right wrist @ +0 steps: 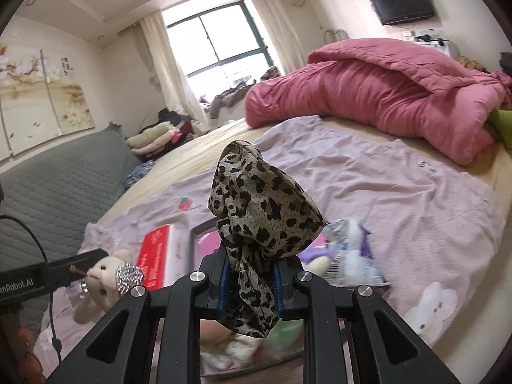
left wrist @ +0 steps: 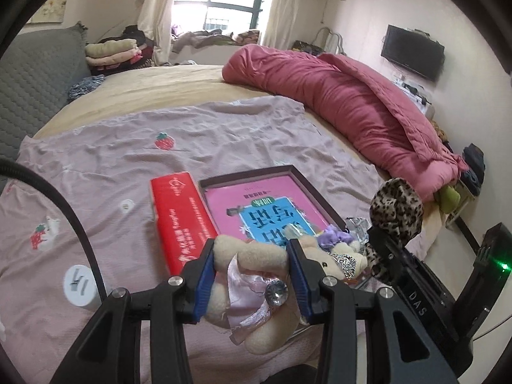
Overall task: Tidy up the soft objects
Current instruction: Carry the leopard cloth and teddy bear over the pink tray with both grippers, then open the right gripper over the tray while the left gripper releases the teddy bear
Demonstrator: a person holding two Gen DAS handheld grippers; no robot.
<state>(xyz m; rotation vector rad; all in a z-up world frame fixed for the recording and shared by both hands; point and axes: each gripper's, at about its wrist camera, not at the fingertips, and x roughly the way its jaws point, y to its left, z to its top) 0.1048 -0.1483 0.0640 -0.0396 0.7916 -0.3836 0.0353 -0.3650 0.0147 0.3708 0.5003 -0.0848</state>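
My left gripper (left wrist: 251,256) is shut on a beige plush bunny (left wrist: 252,256) with a pink satin skirt and a gem. It holds the toy above the near edge of a brown tray (left wrist: 307,180). The bunny also shows in the right wrist view (right wrist: 102,275). My right gripper (right wrist: 251,268) is shut on a leopard-print scarf (right wrist: 262,214), bunched above the jaws and hanging below them. The scarf also shows in the left wrist view (left wrist: 396,211), to the right of the tray.
The tray holds a pink and blue book (left wrist: 265,211). A red box (left wrist: 180,217) lies left of it on the lilac sheet (left wrist: 128,160). A purple plush (left wrist: 336,235) and wrappers sit at the tray's corner. A white cylinder (left wrist: 78,284) stands left. A pink quilt (left wrist: 352,108) lies behind.
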